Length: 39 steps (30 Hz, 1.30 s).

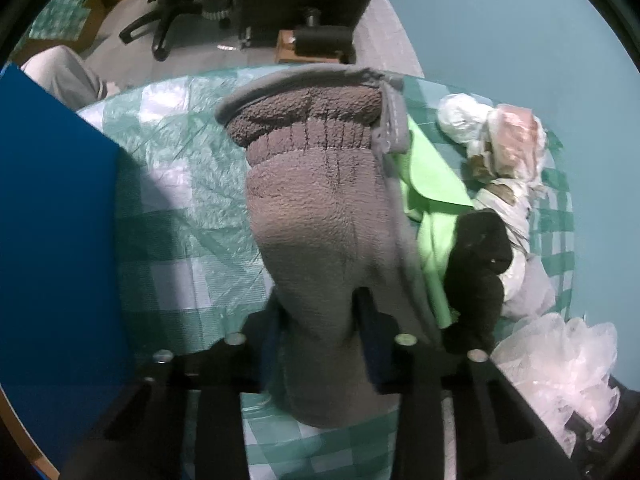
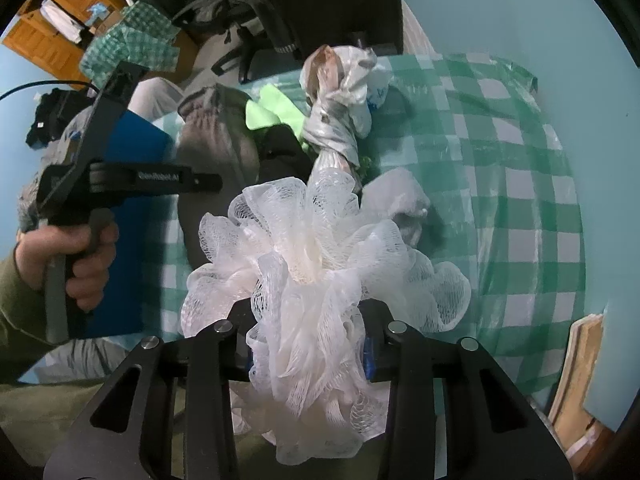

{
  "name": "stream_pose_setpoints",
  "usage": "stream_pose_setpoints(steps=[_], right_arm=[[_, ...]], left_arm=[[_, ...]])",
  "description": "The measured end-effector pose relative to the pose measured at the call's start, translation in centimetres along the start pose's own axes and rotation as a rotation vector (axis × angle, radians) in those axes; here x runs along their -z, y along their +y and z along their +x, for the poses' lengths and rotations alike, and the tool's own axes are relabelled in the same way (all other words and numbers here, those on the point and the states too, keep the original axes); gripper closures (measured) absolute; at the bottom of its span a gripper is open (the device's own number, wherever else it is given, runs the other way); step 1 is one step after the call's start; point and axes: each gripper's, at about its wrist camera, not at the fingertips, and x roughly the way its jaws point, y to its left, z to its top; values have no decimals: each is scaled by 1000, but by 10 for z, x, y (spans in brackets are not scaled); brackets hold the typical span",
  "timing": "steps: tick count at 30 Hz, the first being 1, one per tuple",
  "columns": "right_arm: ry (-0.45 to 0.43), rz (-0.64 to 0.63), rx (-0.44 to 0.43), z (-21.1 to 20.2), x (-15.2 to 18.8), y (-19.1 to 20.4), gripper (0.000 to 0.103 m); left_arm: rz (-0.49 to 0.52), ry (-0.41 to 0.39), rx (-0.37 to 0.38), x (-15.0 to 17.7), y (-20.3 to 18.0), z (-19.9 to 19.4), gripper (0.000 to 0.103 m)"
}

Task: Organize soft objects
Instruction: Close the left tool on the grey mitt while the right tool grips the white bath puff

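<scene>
grey fleece (image 1: 320, 232) gripped, mesh pouf (image 2: 312, 280) gripped

Green-checked tablecloth (image 2: 520, 160), blue board (image 1: 52, 220), office chair (image 1: 168, 12) (possibly two), wooden shelves (image 2: 52, 28).

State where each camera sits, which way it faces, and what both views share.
Left wrist: on the left claw, looking steeply down at the grey fleece glove it grips; only claw fingers show.
Right wrist: on the right claw, looking down at the white mesh bath pouf it grips; the person's hand shows.
Shared: glove, green cloth, checked tablecloth.
</scene>
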Motion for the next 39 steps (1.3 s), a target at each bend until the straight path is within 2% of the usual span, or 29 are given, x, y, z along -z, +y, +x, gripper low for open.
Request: stream_pose_setpoints(steps=[1,9,28,39], right_arm=[[-5,-2,1,-2,-1,2,68],[-39,-15,12,2,-4,16,71],[-122,-68,6,-13,-23,31,75],[-160,-119,-4,-26,-35,47,76]], left_arm=[[8,-7,13,2,-2,-2,83],[51,-61,16,17,-6,-24,88],[112,-186,-73,66,-4,-89,89],[91,-257,-70,84,1,-126,89]])
